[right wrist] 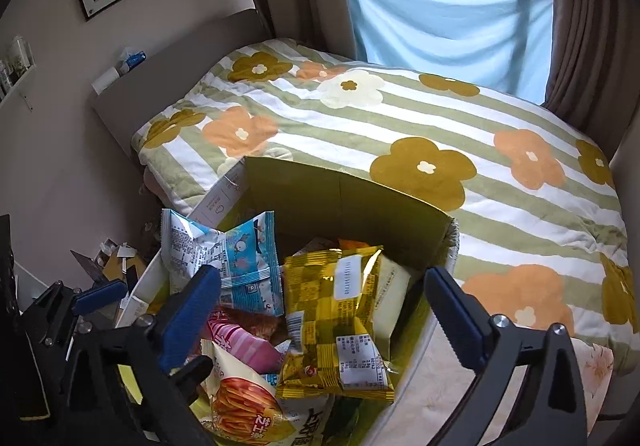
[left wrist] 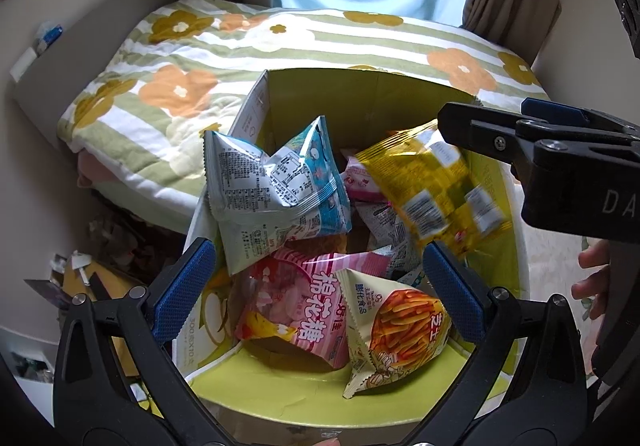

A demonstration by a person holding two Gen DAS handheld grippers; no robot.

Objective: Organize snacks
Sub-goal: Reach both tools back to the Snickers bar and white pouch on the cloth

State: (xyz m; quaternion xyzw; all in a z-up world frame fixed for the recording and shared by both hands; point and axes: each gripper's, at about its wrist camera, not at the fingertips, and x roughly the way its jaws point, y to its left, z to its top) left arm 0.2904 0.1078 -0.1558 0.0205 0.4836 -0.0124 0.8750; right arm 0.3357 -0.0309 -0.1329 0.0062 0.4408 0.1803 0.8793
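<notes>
Snack box point(left wrist: 400, 94), filling step: my left gripper point(left wrist: 320, 286) and right gripper point(right wrist: 320, 310) both gape empty, yellow packet point(right wrist: 340, 326) at box's three o'clock; next, fetch another snack.

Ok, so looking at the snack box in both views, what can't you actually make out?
- Box floor: both views, buried under packets.
- Yellow packet: left wrist view, blurred, print unreadable.
- Orange packet: right wrist view, only a sliver shows behind the yellow one.
- Stick-snack packet: right wrist view, cut off by the bottom edge.

Snack packets point(left wrist: 280, 186) in box point(left wrist: 320, 98) before bed point(left wrist: 240, 42)
</notes>
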